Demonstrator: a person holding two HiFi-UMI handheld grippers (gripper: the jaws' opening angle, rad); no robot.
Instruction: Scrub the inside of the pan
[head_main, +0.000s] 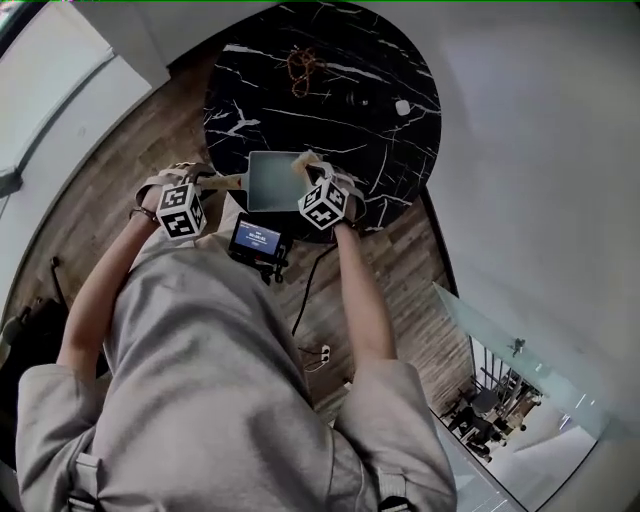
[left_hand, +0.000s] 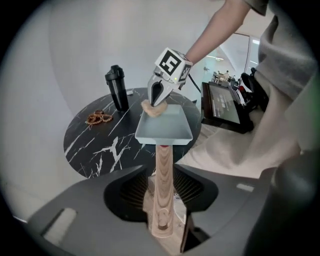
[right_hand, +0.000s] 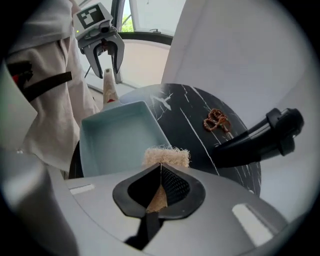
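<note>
A light-blue square pan (head_main: 268, 181) with a wooden handle (head_main: 226, 183) rests at the near edge of a black marble table (head_main: 380, 60). My left gripper (head_main: 213, 186) is open, its jaws astride the handle (left_hand: 163, 190) with gaps on both sides. From the right gripper view the left gripper (right_hand: 103, 55) shows spread fingers around the handle's tip (right_hand: 108, 84). My right gripper (head_main: 304, 171) is shut on a tan fibrous scrub pad (right_hand: 166, 156). It holds the pad (left_hand: 152, 110) at the far rim of the pan (left_hand: 165, 126), over the pan (right_hand: 120, 137).
A black bottle (left_hand: 116, 88) and a brown bead bracelet (left_hand: 99, 118) stand farther back on the table (left_hand: 100, 145). A small screen device (head_main: 258, 240) hangs at the person's chest, close to the table's near edge. Wood floor and a white wall surround the table.
</note>
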